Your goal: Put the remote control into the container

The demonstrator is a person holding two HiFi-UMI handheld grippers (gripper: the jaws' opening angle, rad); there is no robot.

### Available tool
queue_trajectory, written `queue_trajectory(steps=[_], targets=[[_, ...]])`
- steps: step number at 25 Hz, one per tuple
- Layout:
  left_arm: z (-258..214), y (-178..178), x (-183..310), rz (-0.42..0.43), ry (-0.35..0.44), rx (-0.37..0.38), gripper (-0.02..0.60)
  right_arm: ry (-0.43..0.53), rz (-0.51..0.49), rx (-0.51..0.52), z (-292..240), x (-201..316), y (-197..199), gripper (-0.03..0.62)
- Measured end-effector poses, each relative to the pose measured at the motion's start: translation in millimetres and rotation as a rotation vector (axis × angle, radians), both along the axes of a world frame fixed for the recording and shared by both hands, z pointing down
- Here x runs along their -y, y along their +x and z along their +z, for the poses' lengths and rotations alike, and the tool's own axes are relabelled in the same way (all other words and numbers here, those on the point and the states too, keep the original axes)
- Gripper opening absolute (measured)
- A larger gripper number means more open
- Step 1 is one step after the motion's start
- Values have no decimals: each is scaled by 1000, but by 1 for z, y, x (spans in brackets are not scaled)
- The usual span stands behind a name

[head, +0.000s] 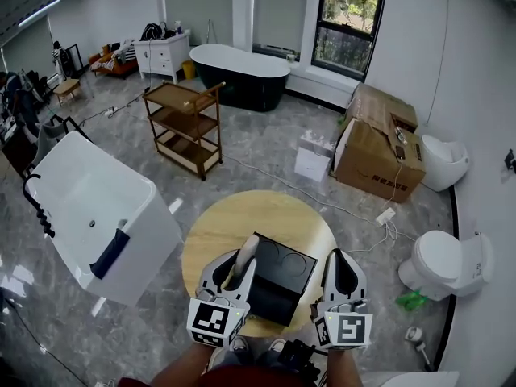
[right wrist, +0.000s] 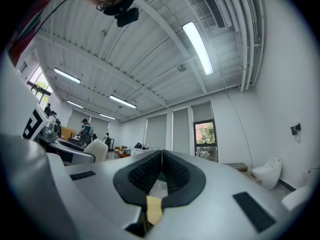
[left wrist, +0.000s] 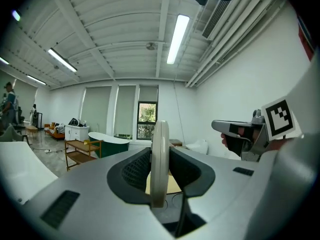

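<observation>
Left gripper (head: 236, 266) clamped on the remote control (left wrist: 160, 159), at the left edge of the black container (head: 284, 274).
Seen edge-on, the remote shows only a pale narrow rim. Its buttons cannot be made out, and its lower end is buried between the pads. Both grippers cover the container's near edge on the round table (head: 216, 226). Right gripper (right wrist: 161, 155) is closed on nothing.

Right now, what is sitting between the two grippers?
The black container, on the round table, lies between the left gripper, shut on the remote control, and the right gripper. The head view shows it.
</observation>
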State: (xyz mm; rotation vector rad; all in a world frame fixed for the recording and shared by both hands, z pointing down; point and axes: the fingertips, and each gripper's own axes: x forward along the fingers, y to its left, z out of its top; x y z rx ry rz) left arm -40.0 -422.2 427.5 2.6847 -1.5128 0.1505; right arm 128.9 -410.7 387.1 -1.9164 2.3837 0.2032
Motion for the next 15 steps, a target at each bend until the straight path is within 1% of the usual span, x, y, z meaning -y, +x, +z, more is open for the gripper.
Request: queue_trajectory(steps=[5,11,15], targets=[[24,3,0,44,-78,94,117,-12,-2,7,5,4,3,21],[75,15,-9,134,-202,209,117,-25,-6,2,10,6,5,21],[112,24,-19,181,-276,261,117,-25,-2,-1,11,7,9,21]])
